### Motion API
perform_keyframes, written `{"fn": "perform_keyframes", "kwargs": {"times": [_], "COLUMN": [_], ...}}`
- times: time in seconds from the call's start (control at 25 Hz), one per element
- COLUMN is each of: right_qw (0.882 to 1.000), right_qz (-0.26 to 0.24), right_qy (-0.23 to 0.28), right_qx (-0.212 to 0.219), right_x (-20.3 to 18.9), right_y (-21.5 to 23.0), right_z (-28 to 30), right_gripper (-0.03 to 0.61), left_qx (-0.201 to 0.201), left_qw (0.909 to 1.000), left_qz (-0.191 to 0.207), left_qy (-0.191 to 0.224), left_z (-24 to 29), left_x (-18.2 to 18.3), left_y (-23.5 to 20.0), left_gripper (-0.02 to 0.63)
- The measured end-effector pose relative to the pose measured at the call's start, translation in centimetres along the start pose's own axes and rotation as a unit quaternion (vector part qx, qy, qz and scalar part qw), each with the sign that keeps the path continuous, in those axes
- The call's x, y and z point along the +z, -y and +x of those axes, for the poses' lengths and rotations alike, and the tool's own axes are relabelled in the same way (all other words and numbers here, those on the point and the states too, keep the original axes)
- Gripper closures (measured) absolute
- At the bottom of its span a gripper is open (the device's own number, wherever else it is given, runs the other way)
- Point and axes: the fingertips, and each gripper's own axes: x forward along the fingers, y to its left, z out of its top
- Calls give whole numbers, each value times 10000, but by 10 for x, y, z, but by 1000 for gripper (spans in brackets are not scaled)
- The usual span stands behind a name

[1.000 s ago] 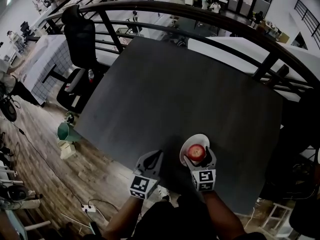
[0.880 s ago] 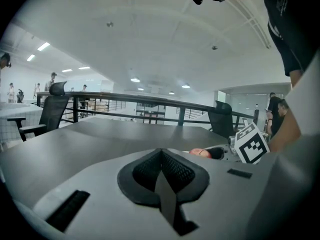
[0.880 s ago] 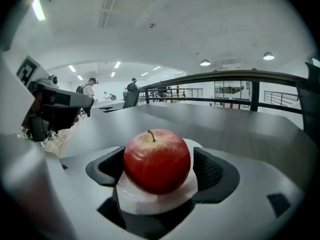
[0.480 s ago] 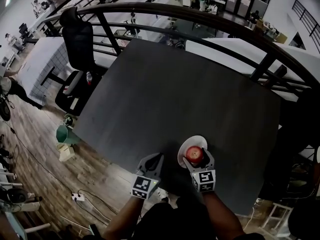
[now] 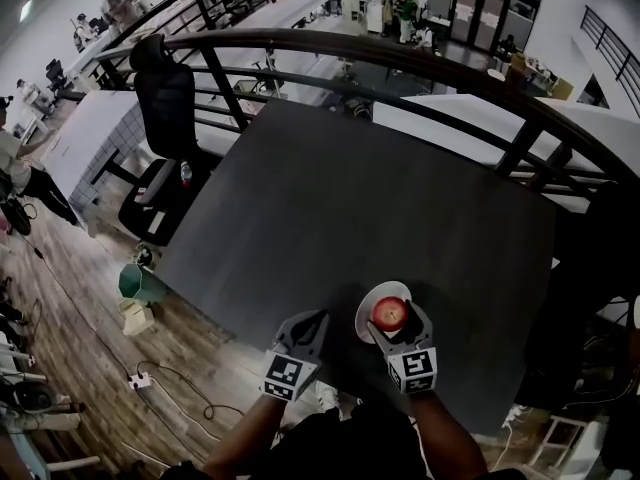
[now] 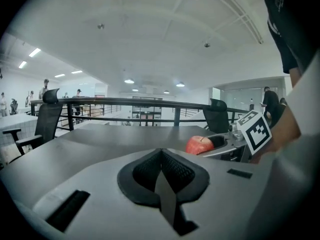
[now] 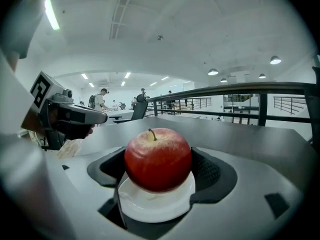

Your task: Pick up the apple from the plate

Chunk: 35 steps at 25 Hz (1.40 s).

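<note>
**Red, glossy round apple (image 7: 157, 158) pinched over a small white glazed plate (image 7: 150, 206)**

Matte grey plastic forms the left gripper (image 5: 314, 320), which hovers at the near edge of the smooth, dark grey table (image 5: 350, 198). Its black ribbed pads (image 6: 145, 174) are pressed together with nothing between them. Just to its right, the shallow plate sits on the table near that same edge. The right gripper (image 5: 392, 316) has narrowed its curved, textured pads (image 7: 207, 171) onto the apple's sides (stem upright, skin faintly speckled). The fruit is centred above the plate's dish; whether its base touches the glaze cannot be told.
</note>
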Motion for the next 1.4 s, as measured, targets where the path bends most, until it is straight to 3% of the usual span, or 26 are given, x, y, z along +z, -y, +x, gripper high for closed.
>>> {"fn": "perform_keyframes", "kwargs": {"times": [0.4,0.56,0.8,0.96,1.08,1.4], "right_qw": [9965,9929,9847,9787,9743,9706], "right_qz": [-104,-256,-329,-288,-326,-598], "right_qy": [826,1143,1705,2022,2215,2276], "right_qx": [-1,-204,-166,-188,-264,-504], "right_x": [73,106,148,164,175,183], "right_y": [-5,-7,-16,-22,-24,-22], "right_z": [-41,-60,-82,-94,-101,-109], "right_gripper": [160,160,160,160,160,160], "left_qx": [-178,-205,-249,-386,-472,-669], "left_qw": [9992,9979,9955,9929,9912,9879], "left_qz": [-13,108,96,147,439,622], "left_qy": [344,596,911,1114,1155,1252], "left_z": [-5,-11,-15,-16,-17,-19], "left_x": [37,58,82,99,107,120], "left_y": [17,23,30,41,49,64], "left_gripper": [591,591,591,591,591,591]}}
